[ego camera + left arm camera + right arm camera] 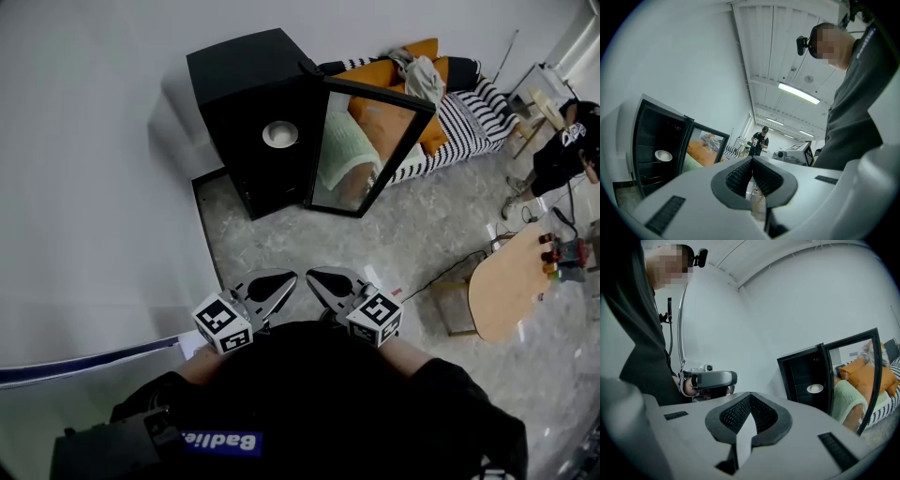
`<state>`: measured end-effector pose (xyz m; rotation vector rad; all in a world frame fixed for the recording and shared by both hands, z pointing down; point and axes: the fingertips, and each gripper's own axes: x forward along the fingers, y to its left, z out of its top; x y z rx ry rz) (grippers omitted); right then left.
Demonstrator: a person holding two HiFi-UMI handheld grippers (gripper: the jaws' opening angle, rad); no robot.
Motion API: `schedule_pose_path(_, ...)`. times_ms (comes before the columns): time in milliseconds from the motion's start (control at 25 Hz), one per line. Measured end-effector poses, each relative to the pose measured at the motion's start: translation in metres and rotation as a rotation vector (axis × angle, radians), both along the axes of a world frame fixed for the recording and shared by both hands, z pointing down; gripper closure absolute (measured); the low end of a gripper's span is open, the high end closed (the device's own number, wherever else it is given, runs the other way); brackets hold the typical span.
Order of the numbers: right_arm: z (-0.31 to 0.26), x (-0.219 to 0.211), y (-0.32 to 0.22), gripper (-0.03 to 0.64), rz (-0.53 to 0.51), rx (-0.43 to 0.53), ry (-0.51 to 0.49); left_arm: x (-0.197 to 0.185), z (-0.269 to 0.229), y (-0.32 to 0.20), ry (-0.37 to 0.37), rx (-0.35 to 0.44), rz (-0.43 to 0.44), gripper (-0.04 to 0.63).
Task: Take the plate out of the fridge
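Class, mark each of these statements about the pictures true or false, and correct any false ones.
1. The fridge door stands open. True.
2. The plate lies on the floor. False: it sits on a shelf inside the fridge.
3. The left tongs grip the plate. False: they are shut on nothing, held near the person's body, well away from the fridge.
4. The right tongs are shut and empty. True.
5. Orange cushions lie on the striped sofa. True.
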<state>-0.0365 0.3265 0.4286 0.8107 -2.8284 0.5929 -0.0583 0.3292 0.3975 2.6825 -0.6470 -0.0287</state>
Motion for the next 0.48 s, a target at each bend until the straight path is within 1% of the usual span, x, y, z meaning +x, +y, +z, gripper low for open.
schedule_pose_path(240,0.001,0.011,-0.008,0.607,-0.024,-0.010,-0.019,0.011,0.002,-0.008,-0.009,-0.006,-0.023,0.586)
schedule_pose_path(480,0.012,0.032,-0.020,0.607,-0.059,-0.013,-0.043,0.029,0.002,-0.019,-0.031,-0.007,-0.064,0.586)
